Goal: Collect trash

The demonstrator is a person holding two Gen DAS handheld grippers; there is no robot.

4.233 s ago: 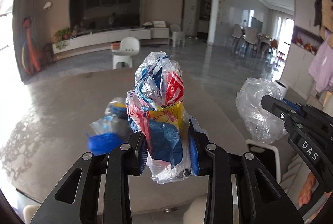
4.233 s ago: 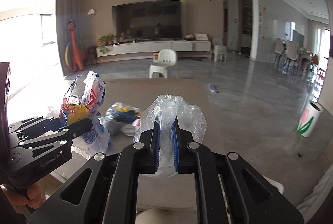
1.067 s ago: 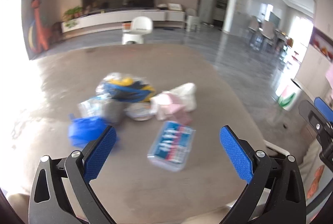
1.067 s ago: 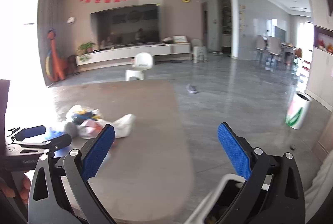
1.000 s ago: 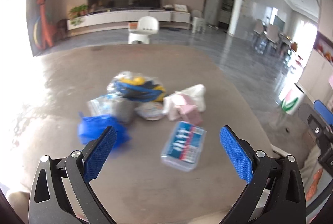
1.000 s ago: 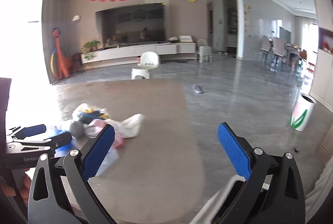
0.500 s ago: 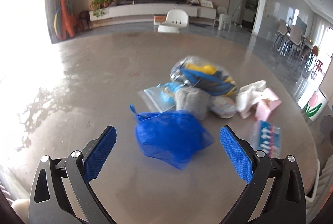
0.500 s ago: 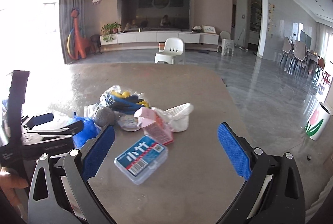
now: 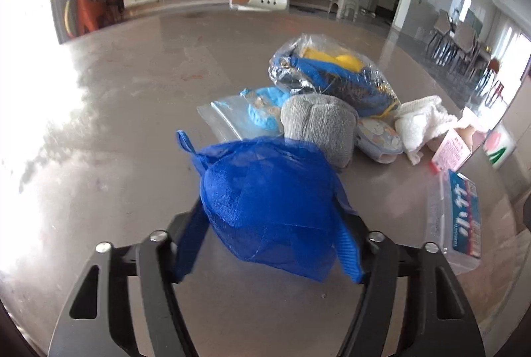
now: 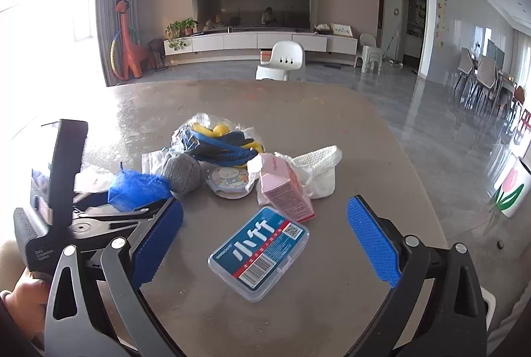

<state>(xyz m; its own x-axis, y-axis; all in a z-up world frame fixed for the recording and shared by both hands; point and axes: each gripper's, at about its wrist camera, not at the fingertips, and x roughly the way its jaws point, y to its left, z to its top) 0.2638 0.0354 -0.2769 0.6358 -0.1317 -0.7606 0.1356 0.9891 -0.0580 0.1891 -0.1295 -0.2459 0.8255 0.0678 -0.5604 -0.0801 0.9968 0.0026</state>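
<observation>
Left gripper (image 9: 267, 244) had its pads pressed against both sides of the blue mesh bag (image 9: 265, 197), gathering soft netting for lifting. Right gripper (image 10: 262, 244) stood wide open and empty, the clear plastic box (image 10: 259, 252) lying between its fingers, probably the next pick.

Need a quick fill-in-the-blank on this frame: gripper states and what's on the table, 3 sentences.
1. The left gripper has its jaws around the ____ mesh bag.
2. The right gripper has its jaws ____, with the clear plastic box on the table between them.
3. Just beyond that box lies a ____ carton.

Missing words: blue; open; pink
</observation>
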